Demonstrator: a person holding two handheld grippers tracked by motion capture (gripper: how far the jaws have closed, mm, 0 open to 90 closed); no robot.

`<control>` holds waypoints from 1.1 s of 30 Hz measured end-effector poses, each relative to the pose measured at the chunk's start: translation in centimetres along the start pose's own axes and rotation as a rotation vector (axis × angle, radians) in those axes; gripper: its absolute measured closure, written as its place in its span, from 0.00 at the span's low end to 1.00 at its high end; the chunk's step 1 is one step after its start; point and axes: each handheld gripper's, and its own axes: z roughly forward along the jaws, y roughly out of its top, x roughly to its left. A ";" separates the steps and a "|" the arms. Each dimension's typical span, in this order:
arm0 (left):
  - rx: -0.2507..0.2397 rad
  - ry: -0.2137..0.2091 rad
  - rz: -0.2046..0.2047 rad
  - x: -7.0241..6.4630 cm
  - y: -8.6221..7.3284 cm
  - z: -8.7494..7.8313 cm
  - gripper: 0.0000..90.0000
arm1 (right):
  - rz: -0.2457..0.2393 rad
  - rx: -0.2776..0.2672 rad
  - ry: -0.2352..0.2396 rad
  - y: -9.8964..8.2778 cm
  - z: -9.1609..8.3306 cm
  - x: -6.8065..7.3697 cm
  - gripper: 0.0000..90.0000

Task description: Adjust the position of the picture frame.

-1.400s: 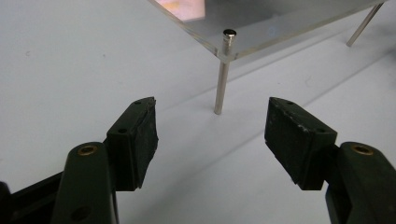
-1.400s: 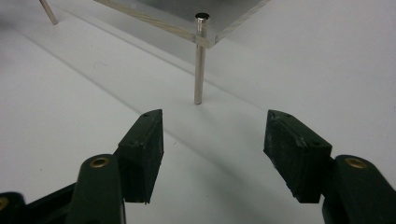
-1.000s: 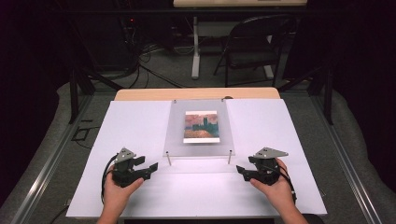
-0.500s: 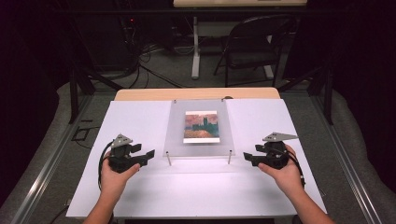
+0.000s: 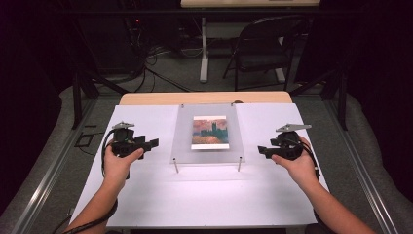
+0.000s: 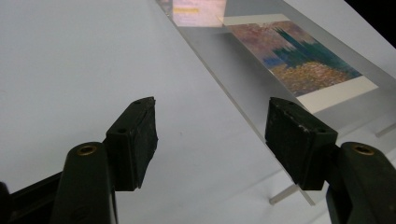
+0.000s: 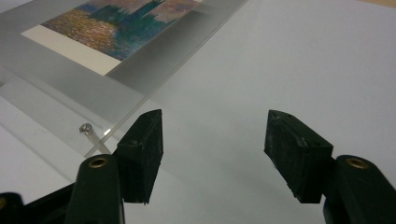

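Note:
A clear acrylic panel (image 5: 208,131) stands on thin metal legs over the middle of the white table, with a painted landscape print (image 5: 210,132) under it. My left gripper (image 5: 152,143) hovers off the panel's left edge, jaws open and empty, pointing toward it. The right gripper (image 5: 261,150) hangs off the panel's right edge, also open and empty. In the left gripper view the panel's edge (image 6: 243,116) runs just inside the right jaw, the print (image 6: 299,58) beyond. In the right gripper view the panel's corner and a metal leg (image 7: 93,137) lie beside the left jaw, with the print (image 7: 116,23) above.
The white table (image 5: 204,195) has bare surface in front of the panel and to both sides. A folding chair (image 5: 265,44) and a desk leg (image 5: 204,48) stand on the floor beyond the table. Metal rails (image 5: 44,175) run along the floor beside it.
Both hands have moved away from the table's front edge toward the panel's sides and risen a little. Both grippers stay open and empty.

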 end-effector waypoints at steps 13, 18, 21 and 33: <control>0.068 0.027 -0.014 -0.2 3.3 3.1 0.38 | 0.019 0.047 0.003 3.4 2.3 -0.8 0.41; 0.089 0.035 -0.021 -0.5 4.6 4.7 0.38 | 0.045 0.059 -0.001 4.9 3.7 -1.0 0.41; 0.100 0.035 -0.017 -0.8 5.2 5.6 0.38 | 0.040 0.063 -0.010 5.6 4.4 -0.8 0.41; 0.130 0.020 -0.060 -0.9 7.0 8.9 0.38 | 0.088 0.094 -0.024 8.1 7.7 -0.5 0.41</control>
